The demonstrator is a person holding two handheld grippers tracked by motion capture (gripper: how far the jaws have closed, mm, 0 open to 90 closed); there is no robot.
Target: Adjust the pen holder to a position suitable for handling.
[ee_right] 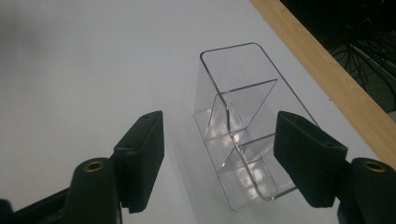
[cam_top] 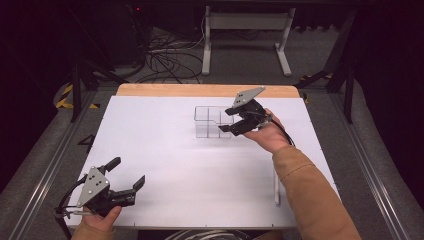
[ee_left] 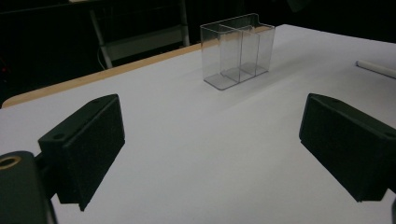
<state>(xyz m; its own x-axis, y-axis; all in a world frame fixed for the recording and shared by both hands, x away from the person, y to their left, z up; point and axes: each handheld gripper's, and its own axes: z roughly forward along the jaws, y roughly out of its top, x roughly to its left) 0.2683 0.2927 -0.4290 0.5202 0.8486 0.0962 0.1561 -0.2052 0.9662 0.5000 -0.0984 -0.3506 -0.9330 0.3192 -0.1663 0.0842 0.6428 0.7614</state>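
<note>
A clear plastic box [cam_top: 210, 121] with inner dividers stands on the white table top [cam_top: 165, 150], toward the far middle. My right gripper [cam_top: 229, 121] is at the box's right end, jaws apart. In the right gripper view the box [ee_right: 238, 121] lies between the jaws of my right gripper [ee_right: 224, 140]. The right jaw is close by the box's wall and the left jaw stands clear of it, so nothing is gripped. My left gripper [cam_top: 126, 172] rests open at the near left corner. In its own view the left gripper [ee_left: 212, 140] points toward the box [ee_left: 238, 51] far ahead.
A thin white rod [cam_top: 276, 187] lies on the table near the right forearm; it is the white rod [ee_left: 376, 68] at the right edge of the left gripper view. A wooden strip [cam_top: 205, 90] edges the table's far side. Cables and a white frame [cam_top: 245, 30] stand beyond.
</note>
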